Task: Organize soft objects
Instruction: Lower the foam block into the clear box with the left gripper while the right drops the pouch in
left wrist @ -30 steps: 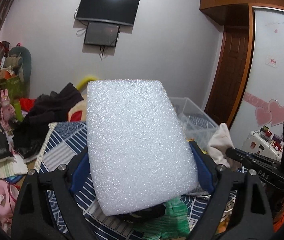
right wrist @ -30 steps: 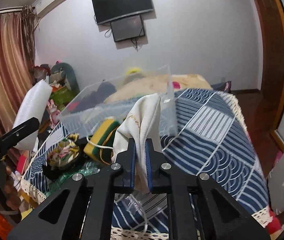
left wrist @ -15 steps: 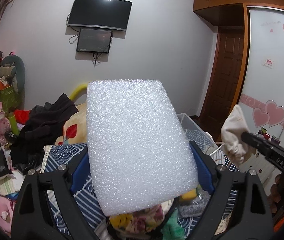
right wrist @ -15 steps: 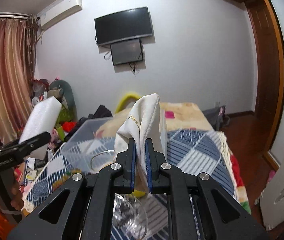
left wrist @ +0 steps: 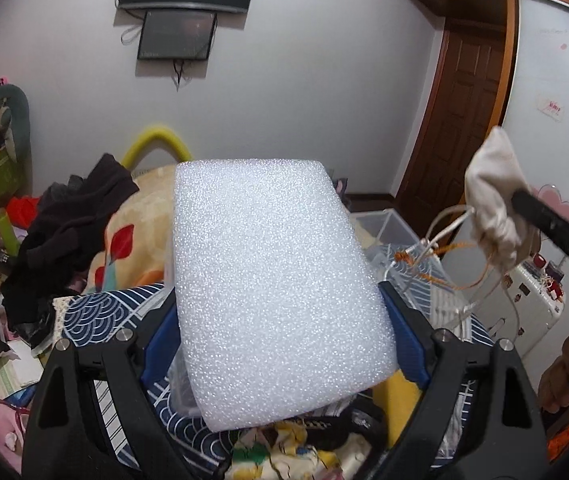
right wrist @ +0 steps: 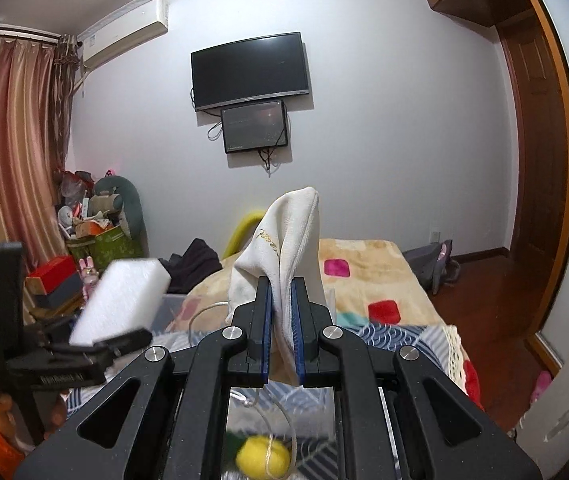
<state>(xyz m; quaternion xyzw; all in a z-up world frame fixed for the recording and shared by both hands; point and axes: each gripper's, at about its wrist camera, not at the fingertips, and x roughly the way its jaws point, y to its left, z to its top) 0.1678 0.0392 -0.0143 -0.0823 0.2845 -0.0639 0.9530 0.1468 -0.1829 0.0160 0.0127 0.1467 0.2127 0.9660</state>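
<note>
My left gripper [left wrist: 280, 320] is shut on a thick white foam block [left wrist: 276, 288] and holds it up above the bed; the block also shows at the left of the right wrist view [right wrist: 120, 300]. My right gripper [right wrist: 282, 320] is shut on a cream drawstring cloth pouch [right wrist: 284, 240], raised in the air. The pouch also shows at the right of the left wrist view [left wrist: 492, 200], with its cords [left wrist: 444, 240] hanging down. A clear plastic bin [left wrist: 384, 224] sits on the bed beyond the foam.
A blue patterned bedspread [left wrist: 96, 316] covers the bed, with a floral fabric item [left wrist: 284, 452] and a yellow soft ball [right wrist: 262, 458] below the grippers. Dark clothes [left wrist: 72, 232] lie at left beside clutter. A wooden door [left wrist: 464, 120] stands at right.
Both grippers have risen higher above the bed with their loads. The pouch has lifted with its cords trailing, and the bin has dropped lower in view.
</note>
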